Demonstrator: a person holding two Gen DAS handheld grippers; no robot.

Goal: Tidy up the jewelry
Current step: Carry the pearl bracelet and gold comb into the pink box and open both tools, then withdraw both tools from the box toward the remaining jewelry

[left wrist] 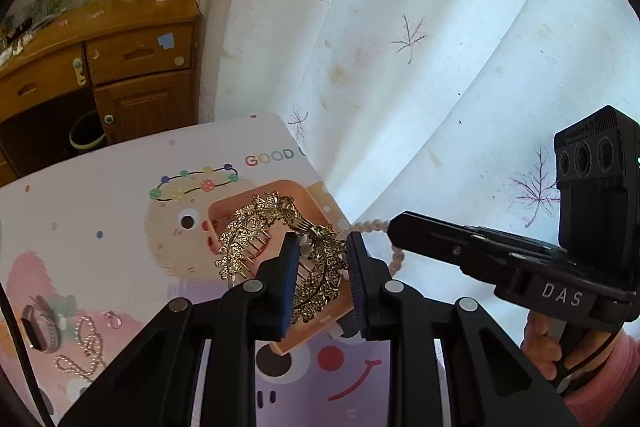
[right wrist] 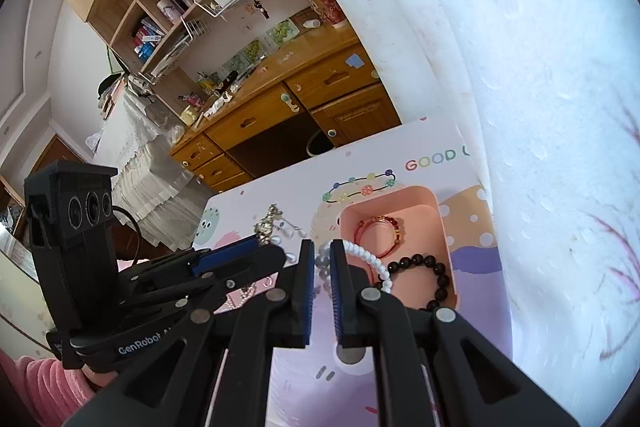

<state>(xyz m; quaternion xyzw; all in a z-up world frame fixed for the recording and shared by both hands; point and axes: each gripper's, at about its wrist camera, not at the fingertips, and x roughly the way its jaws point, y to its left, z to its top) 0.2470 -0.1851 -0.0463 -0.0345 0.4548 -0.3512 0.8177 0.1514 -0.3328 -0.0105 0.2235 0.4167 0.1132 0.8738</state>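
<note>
Biggest thing under me is the cartoon mat (left wrist: 100,211) with the "GOOD" lettering cut off by the white leaf-print curtain (left wrist: 400,47) behind it. On it sits the pink tray (right wrist: 438,211); from my left camera most of that tray is hidden behind what I'm carrying, and from the right one its near edge disappears behind my own fingers. My left gripper (left wrist: 322,281) is clamped on a gold hair comb (left wrist: 276,247), a curved filigree piece hanging above the tray. Its long arc runs from upper left down to between my pads, teeth pointing inward, and the lower end is tucked behind the left pad so I can't see where it finishes. My right gripper (right wrist: 322,291) is pinched tight on a white bead bracelet (right wrist: 368,257), which loops out to the right of the fingers over the tray's near left corner; the part between the pads is mostly hidden. Inside the tray lie a red and gold bangle (right wrist: 380,231) and a black bead bracelet (right wrist: 424,279). Far left on the mat there's a watch (left wrist: 40,323) and a pearl chain (left wrist: 86,347), both blurry at the lens edge.
</note>
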